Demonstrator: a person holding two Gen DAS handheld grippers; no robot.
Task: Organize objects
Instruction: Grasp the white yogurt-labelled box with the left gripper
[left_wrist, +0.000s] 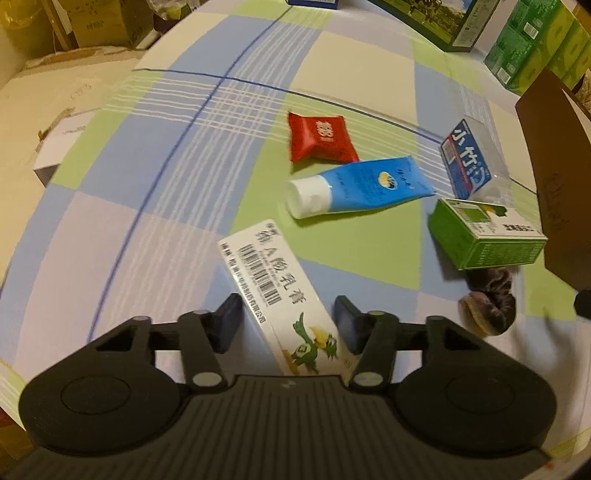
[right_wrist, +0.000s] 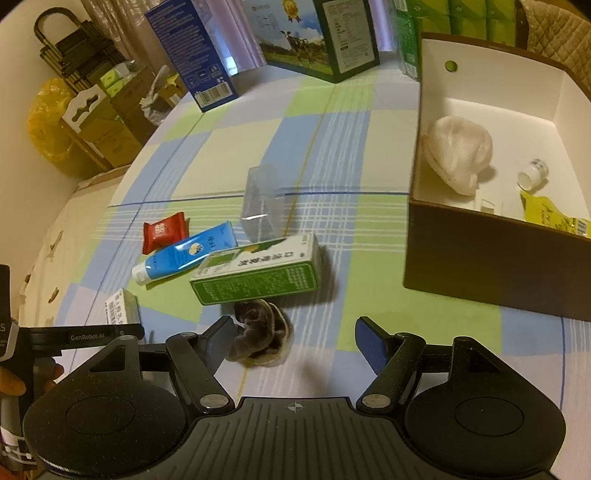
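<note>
Between the wide-open jaws of the left gripper (left_wrist: 288, 314) lies a white ointment carton (left_wrist: 275, 299), touching neither pad; its long axis runs away from the camera, tilted leftward, cartoon-bird end nearest. Beyond it on the checked counter (left_wrist: 184, 155) lie a blue tube (left_wrist: 365, 186), cap pointing left, and a red sachet (left_wrist: 321, 138). The right gripper (right_wrist: 295, 338) also stands wide open, holding nothing, its left pad beside a dark scrunchie (right_wrist: 258, 334). A green carton (right_wrist: 258, 275) lies crosswise just beyond, near the brown box (right_wrist: 491, 266).

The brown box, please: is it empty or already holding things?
Holding things: the brown box contains a white cloth, small bottle and yellow packet.
</note>
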